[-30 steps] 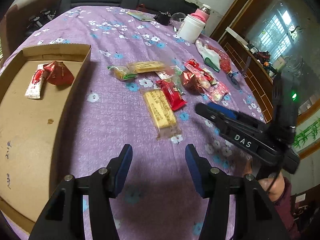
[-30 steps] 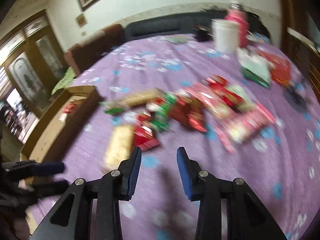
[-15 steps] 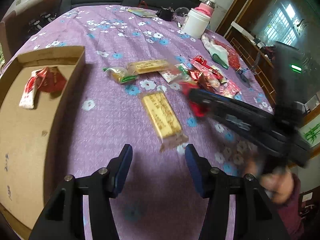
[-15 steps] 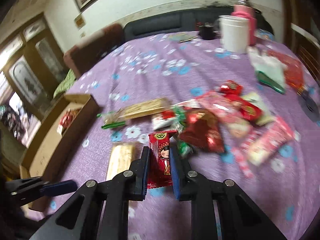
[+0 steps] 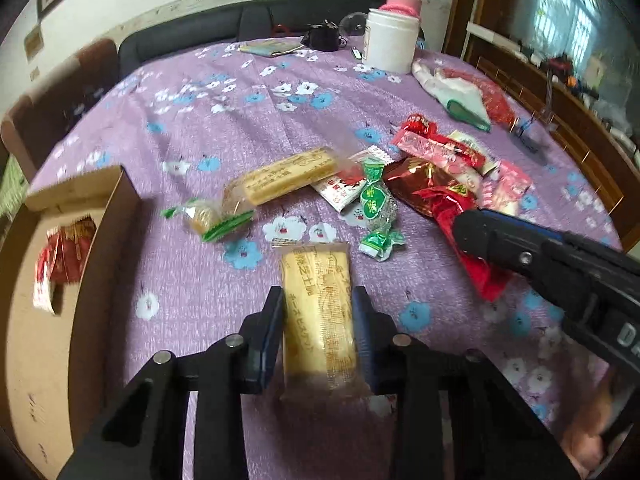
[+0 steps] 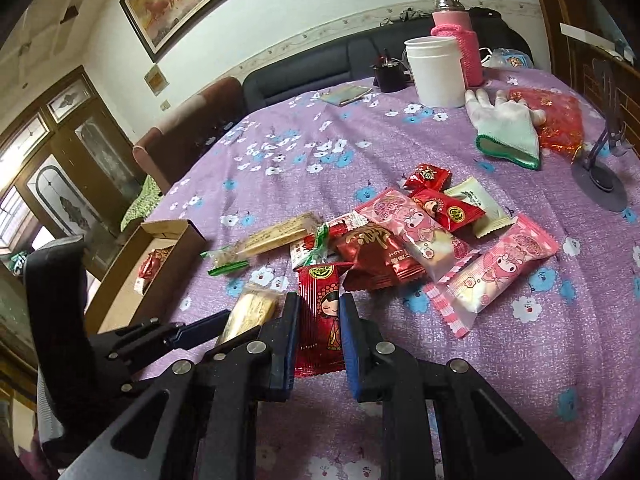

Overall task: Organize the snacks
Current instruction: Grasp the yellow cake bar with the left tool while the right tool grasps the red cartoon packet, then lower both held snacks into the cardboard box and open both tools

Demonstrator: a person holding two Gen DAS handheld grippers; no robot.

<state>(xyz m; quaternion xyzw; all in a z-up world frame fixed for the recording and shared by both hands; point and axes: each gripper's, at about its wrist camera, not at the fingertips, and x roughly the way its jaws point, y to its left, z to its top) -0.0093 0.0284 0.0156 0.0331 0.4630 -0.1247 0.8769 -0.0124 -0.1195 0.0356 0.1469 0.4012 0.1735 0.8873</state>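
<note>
Left tongs (image 5: 318, 326): have just been closing; the blue pads now sit against both long edges of the yellow biscuit pack (image 5: 318, 320), which a second ago lay free ahead of wider jaws
Right tongs (image 6: 319, 330): narrowed earlier in the same second and are clamped on the red snack packet (image 6: 320, 316) with the cartoon girl
Biscuit pack: on the purple flowered worktop (image 5: 240, 92), just beside the red packet, its near end hanging below the pads
Meaning for the task: judged from this, both picks are made at once; each piece seems ready to lift and carry to the cardboard box (image 5: 80, 320) at the left edge
Cardboard box: already holds a red and a red-and-white packet (image 5: 60, 264)
Remaining snacks (image 6: 420, 236): a loose heap beyond the tongs, with a second biscuit pack (image 5: 280, 180) and green-wrapped sweets (image 5: 376, 204), not yet sorted
Hard to make out: whether either piece has left the cloth; box contents are smeared by blur
Cut off: near end of the box; the person shows only as a blurred hand (image 5: 592, 420) at the lower right
</note>
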